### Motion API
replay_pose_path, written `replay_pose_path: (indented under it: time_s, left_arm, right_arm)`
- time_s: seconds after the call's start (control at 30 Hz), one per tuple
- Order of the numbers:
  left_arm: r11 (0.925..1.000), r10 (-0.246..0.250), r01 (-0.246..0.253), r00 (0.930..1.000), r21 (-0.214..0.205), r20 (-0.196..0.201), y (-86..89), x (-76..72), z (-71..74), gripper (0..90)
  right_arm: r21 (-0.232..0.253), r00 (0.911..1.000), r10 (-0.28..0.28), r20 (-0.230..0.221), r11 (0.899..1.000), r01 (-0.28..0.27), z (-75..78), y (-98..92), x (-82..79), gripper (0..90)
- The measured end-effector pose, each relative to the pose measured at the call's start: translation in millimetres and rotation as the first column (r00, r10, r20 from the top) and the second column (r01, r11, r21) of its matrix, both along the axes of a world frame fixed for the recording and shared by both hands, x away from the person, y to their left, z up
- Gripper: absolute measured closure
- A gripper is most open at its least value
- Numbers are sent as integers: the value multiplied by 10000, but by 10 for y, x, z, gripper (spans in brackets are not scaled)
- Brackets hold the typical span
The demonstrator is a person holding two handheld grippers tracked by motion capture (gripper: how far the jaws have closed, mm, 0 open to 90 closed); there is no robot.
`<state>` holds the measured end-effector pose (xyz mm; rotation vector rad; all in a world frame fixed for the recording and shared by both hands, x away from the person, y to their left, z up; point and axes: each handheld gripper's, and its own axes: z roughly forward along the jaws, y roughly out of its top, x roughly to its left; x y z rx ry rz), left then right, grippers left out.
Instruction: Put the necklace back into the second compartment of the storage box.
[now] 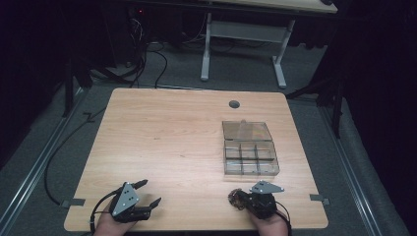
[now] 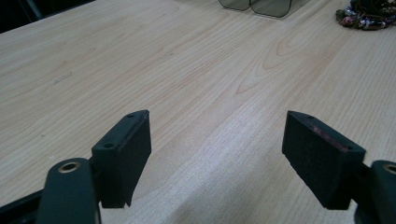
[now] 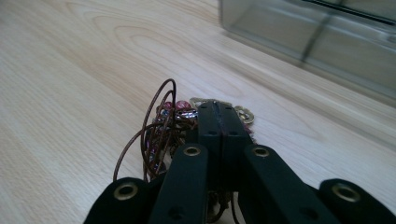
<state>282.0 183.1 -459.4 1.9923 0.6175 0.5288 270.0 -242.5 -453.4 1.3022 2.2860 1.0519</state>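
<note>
Organizer box (image 3: 308,39) blurred, cut by top/right edge; bead tangle (image 3: 163,126) partly hidden behind right claw (image 3: 218,114).

Probably a lab: a wooden table (image 1: 172,137) on grey carpet (image 1: 314,73), dark curtains around, cables (image 1: 142,59) trailing at far left.

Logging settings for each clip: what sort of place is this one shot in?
Probably a lab or recording studio, not a home: a lone wooden table on grey carpet, dark curtained surroundings, cables trailing across the floor, and a height-adjustable desk frame behind.
</note>
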Motion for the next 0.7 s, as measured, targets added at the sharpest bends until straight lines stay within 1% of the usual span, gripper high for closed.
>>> replay_pose_path:
  time_s: [0.03,0.1,0.2,0.27,0.3,0.33,0.37,0.4,0.43,0.47,0.5,0.53,0.6,0.63,0.67,0.7]
  left_arm:
    - [10000,-2,2,10000,-2,-15,0,1,0,243]
    - [10000,3,-3,10000,-25,1,2,0,0,243]
    - [10000,2,-2,10000,6,-28,2,2,1,244]
    - [10000,15,-15,10000,31,-59,-1,4,1,244]
    - [10000,33,-32,10000,26,-52,0,4,1,244]
    - [10000,48,-48,10000,26,-38,0,3,1,244]
    - [10000,48,-48,10000,26,-38,0,3,1,245]
    - [10000,47,-47,10000,56,-63,-4,6,0,245]
    - [10000,61,-60,10000,77,-50,-7,8,0,245]
    - [10000,61,-60,10000,77,-50,-7,8,0,246]
    - [9999,58,-58,10000,90,-58,-8,9,0,246]
    - [9999,82,-81,10000,74,-22,-9,6,-1,246]
    - [9999,87,-87,10000,55,-12,-8,4,-2,246]
    - [9999,95,-95,10000,52,-17,-5,4,0,246]
    - [9999,91,-91,10000,47,-21,-4,3,0,246]
    - [9999,91,-91,10000,47,-21,-4,3,0,246]
  right_arm:
    - [41,9996,-283,24,9996,283,-3,-70,-10,900]
    - [82,9983,-591,-6,9982,591,-3,-142,-25,900]
    - [101,9972,-752,-48,9971,752,1,-209,-43,900]
    - [186,9978,-661,-47,9976,662,12,-233,-50,899]
    - [543,9975,-709,2,9960,708,45,-271,-68,897]
    - [973,9938,-1040,394,9902,997,137,-380,-104,898]
    - [982,9905,-1251,574,9880,1191,163,-435,-115,899]
    - [926,9872,-1465,631,9858,1403,164,-488,-114,900]
    - [814,9857,-1583,572,9848,1534,145,-532,-101,900]
    - [814,9857,-1583,572,9848,1534,145,-532,-101,900]
    - [664,9862,-1610,393,9852,1582,91,-574,-67,900]
    - [675,9870,-1584,288,9854,1562,74,-570,-59,900]
    - [617,9878,-1536,263,9865,1517,64,-557,-53,900]
    - [525,9886,-1462,348,9881,1443,69,-514,-62,898]
    - [570,9895,-1349,521,9896,1320,93,-496,-84,897]
    - [570,9895,-1349,521,9896,1320,93,-496,-84,897]
